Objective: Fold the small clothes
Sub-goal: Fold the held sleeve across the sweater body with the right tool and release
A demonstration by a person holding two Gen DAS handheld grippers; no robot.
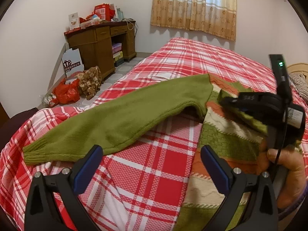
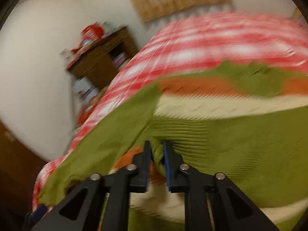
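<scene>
A small knit sweater (image 1: 227, 132), striped green, cream and orange, lies on a red plaid bed. Its green sleeve (image 1: 115, 119) stretches out to the left, cuff near the bed's left edge. My left gripper (image 1: 152, 154) is open and empty, jaws wide apart, hovering over bare bedspread just below the sleeve. My right gripper (image 2: 156, 148) is shut on a bunched fold of the sweater's green knit (image 2: 231, 154) near the armpit. The right gripper also shows in the left wrist view (image 1: 250, 104), over the sweater's body. The right wrist view is motion-blurred.
The red plaid bed (image 1: 202, 61) fills most of the view. A brown wooden desk (image 1: 100, 46) piled with boxes stands at the far left wall. Red bags and a patterned cloth (image 1: 77, 88) lie on the floor beside it. A curtain (image 1: 194, 7) hangs behind the bed.
</scene>
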